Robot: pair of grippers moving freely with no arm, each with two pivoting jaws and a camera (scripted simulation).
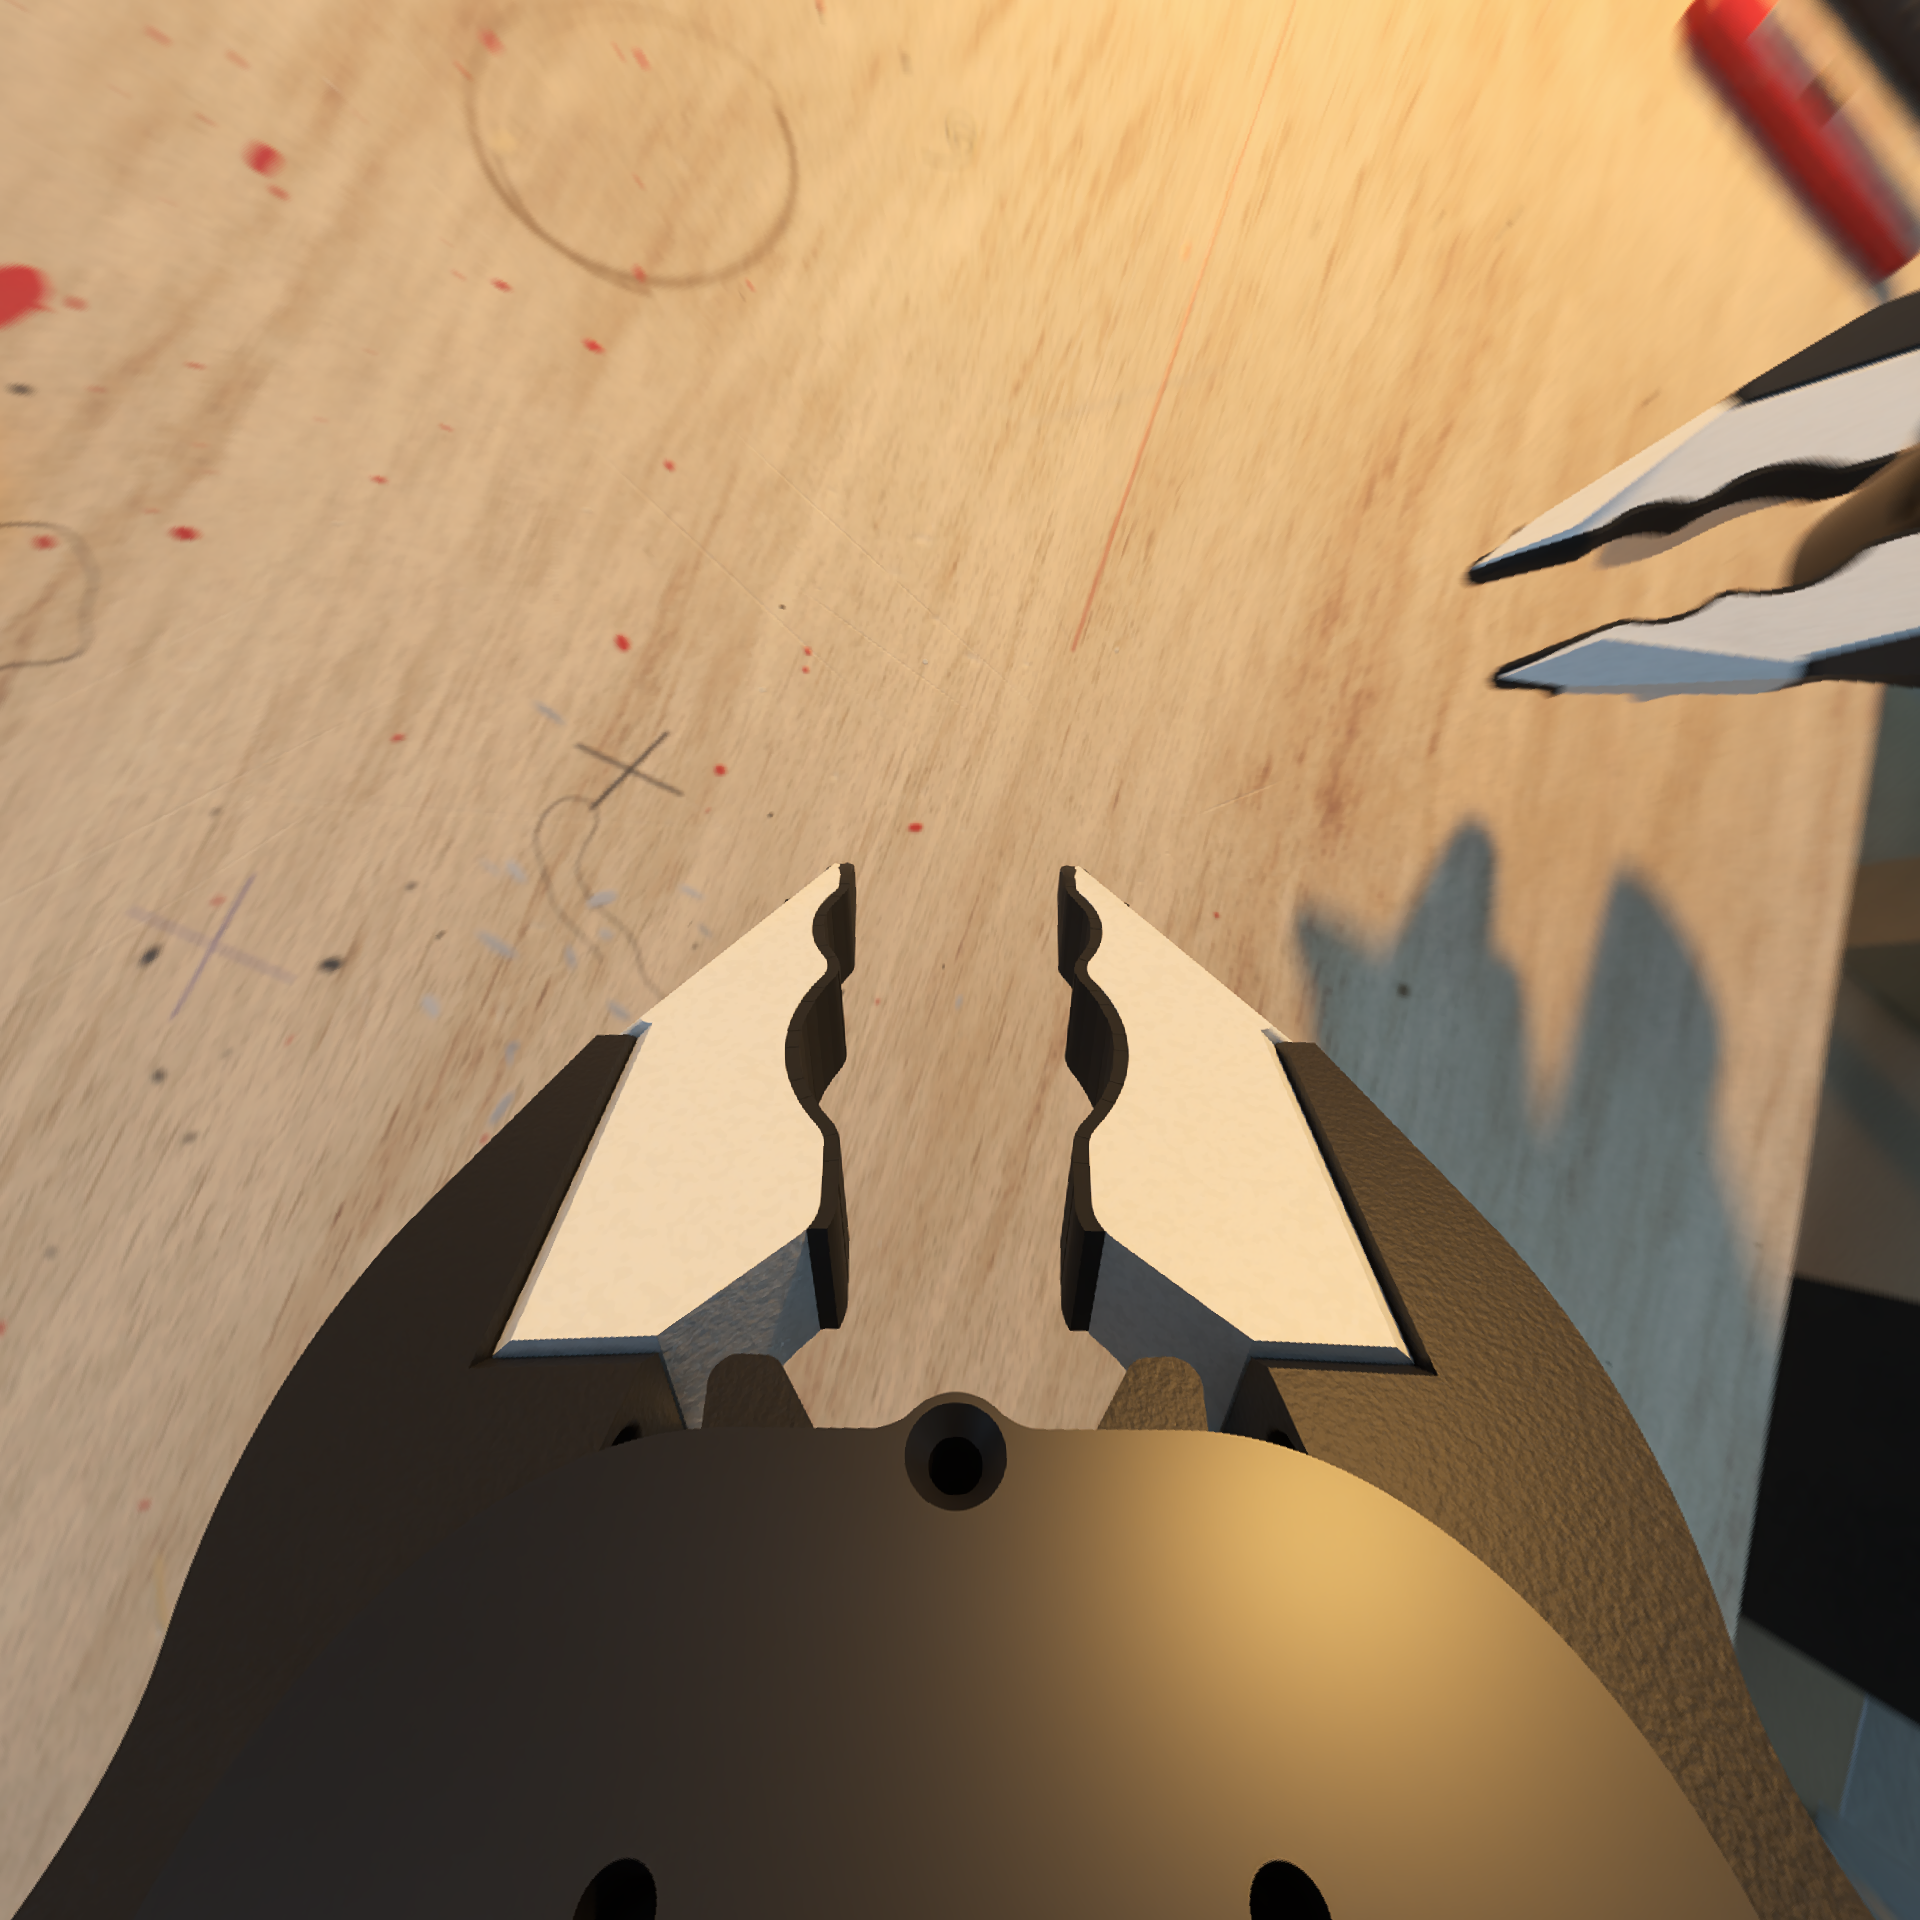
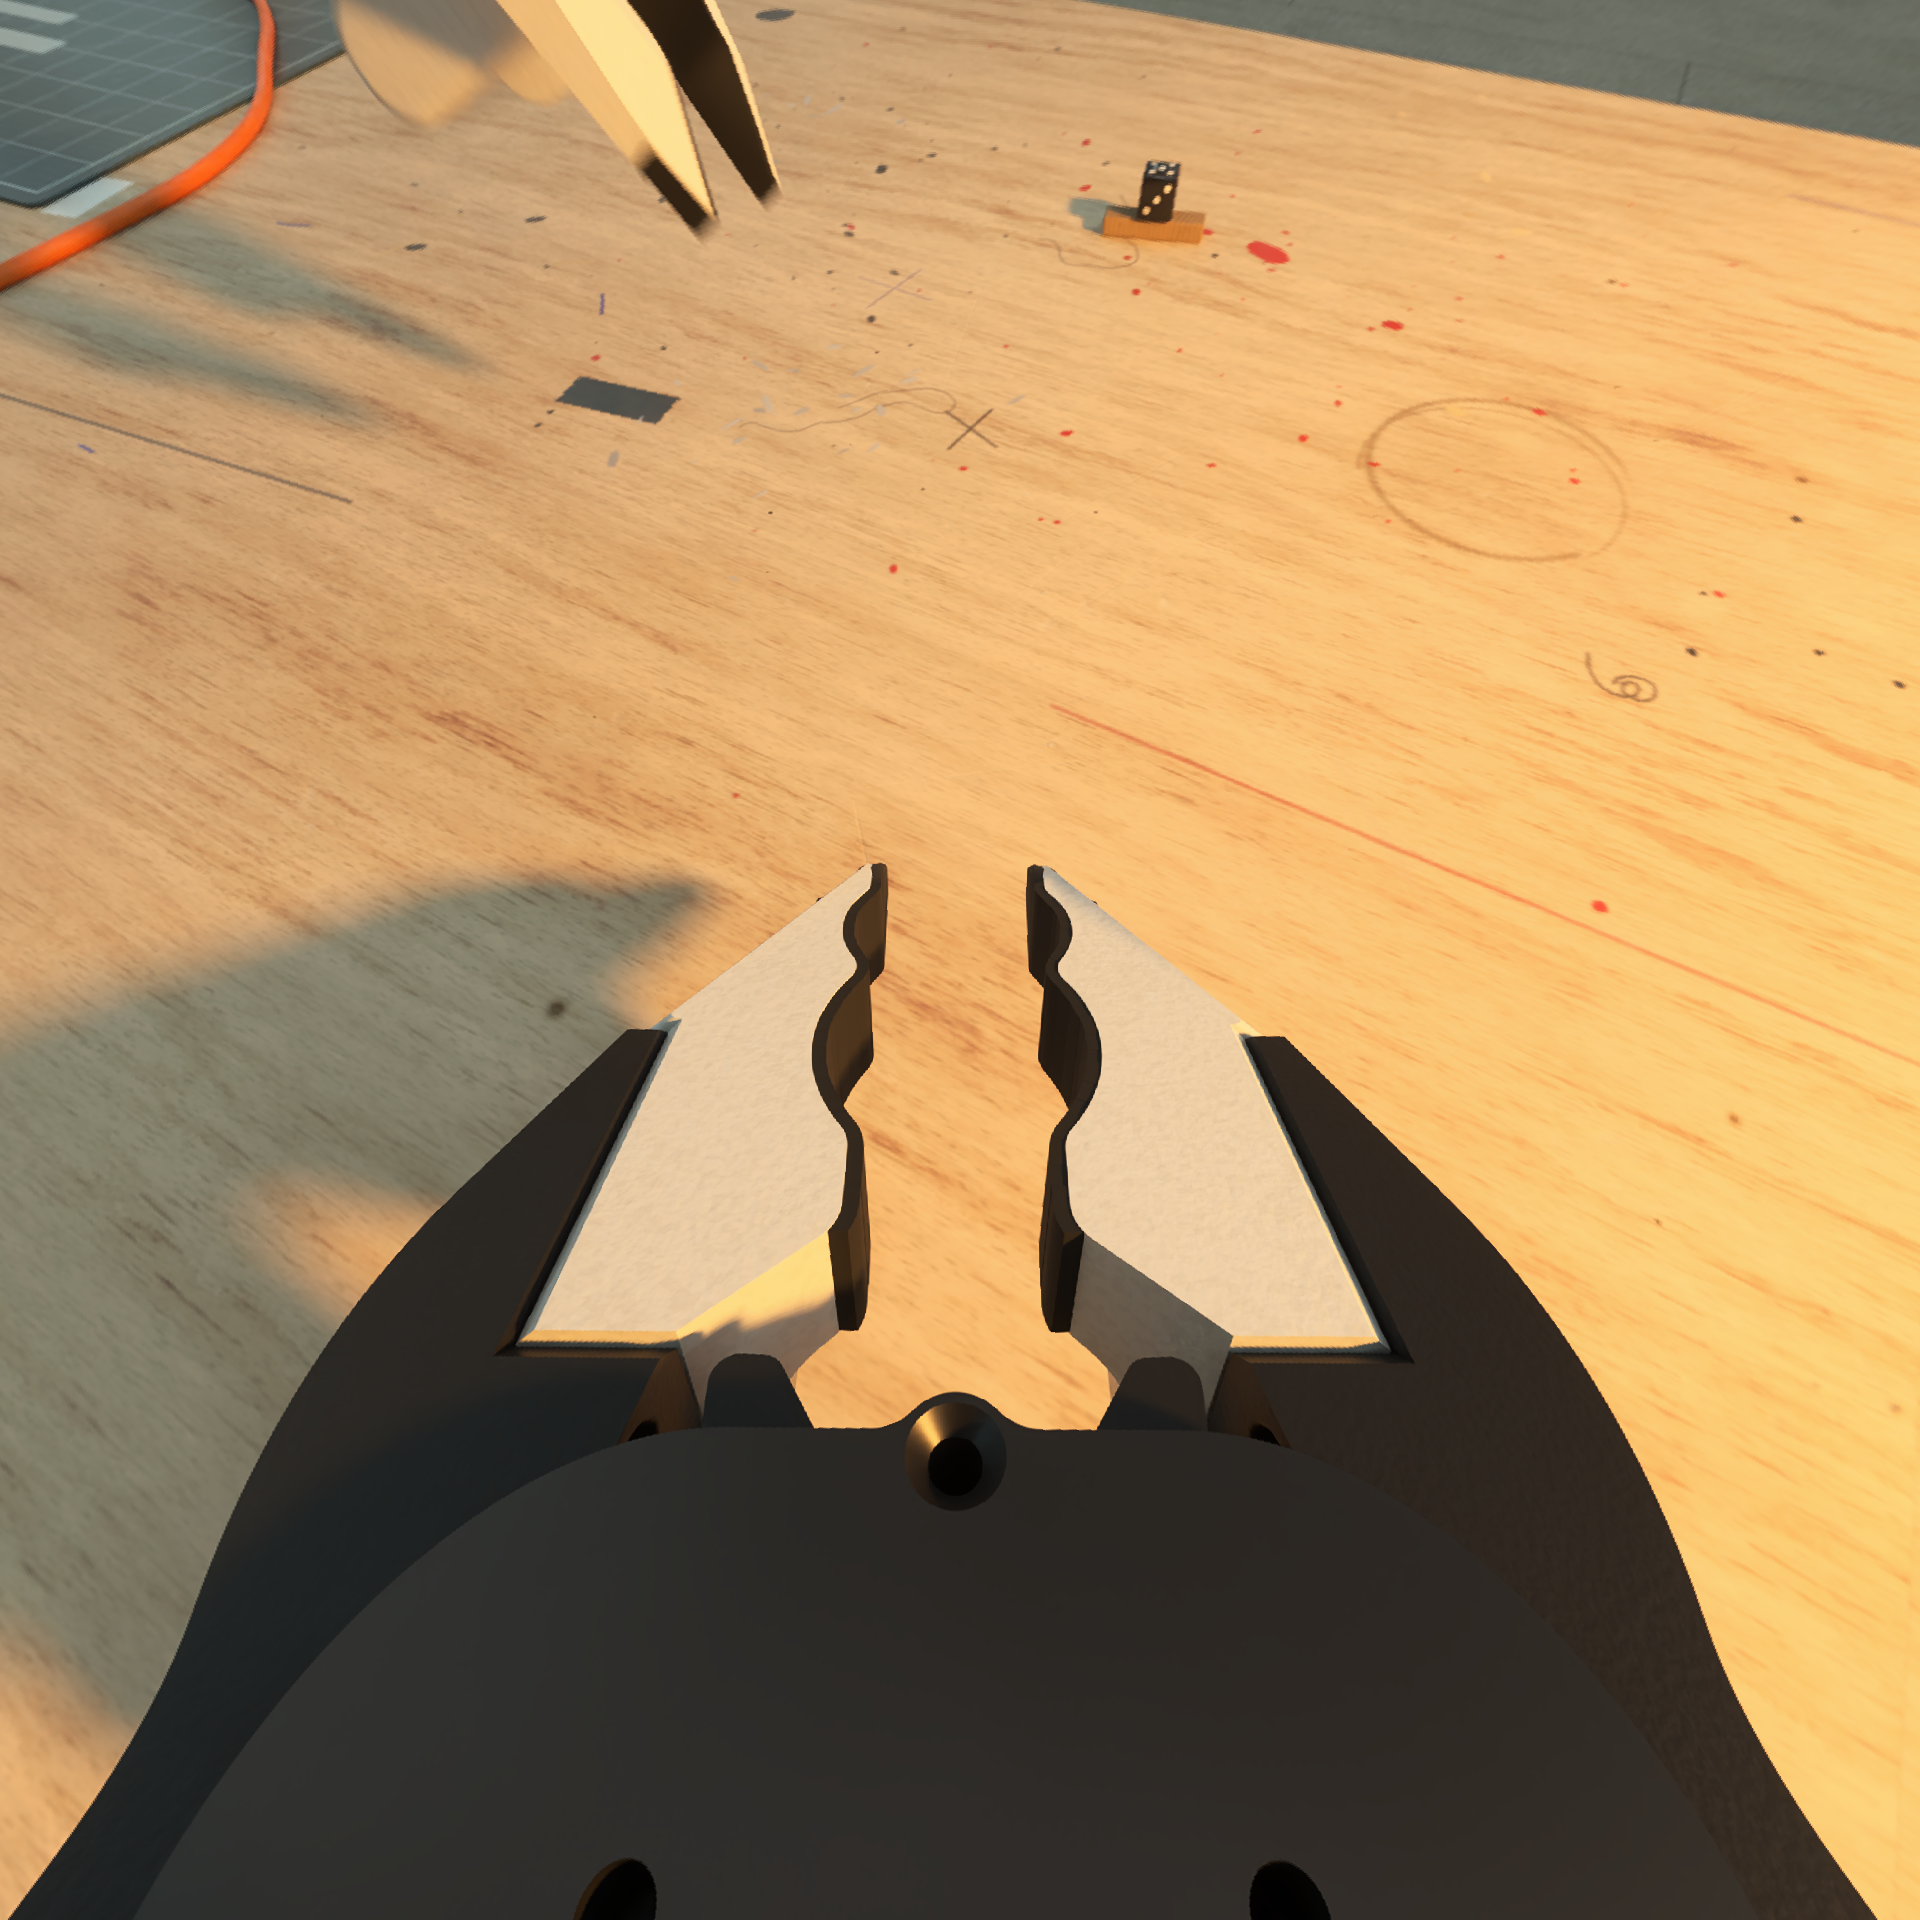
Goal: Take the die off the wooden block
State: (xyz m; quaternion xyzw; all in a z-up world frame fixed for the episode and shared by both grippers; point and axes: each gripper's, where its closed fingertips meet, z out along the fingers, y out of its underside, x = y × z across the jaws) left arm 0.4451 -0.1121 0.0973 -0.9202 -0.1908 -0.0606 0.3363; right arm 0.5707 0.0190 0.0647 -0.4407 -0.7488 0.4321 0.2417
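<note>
Black cubic die point(image 2: 1158, 189) with pale pips sits on flat wooden block point(image 2: 1153, 225) near desk's point(image 2: 1351, 831) far edge. Left gripper point(image 1: 956, 878) and right gripper point(image 2: 956, 878): scalloped white fingers parted, both empty over grainy, paint-flecked plywood.

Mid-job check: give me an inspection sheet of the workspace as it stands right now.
Surface: wooden tabletop, paint-speckled and pencil-marked.
Job's things: black die sits on the wooden block, far side.
Clutter: grey patch; red object at the table edge, blurred.
Grippers: left gripper open, empty; right gripper open, empty; both apart from the die.
Cables: orange cable across the grey cutting mat.
Surroundings: nothing seen clearly.
</note>
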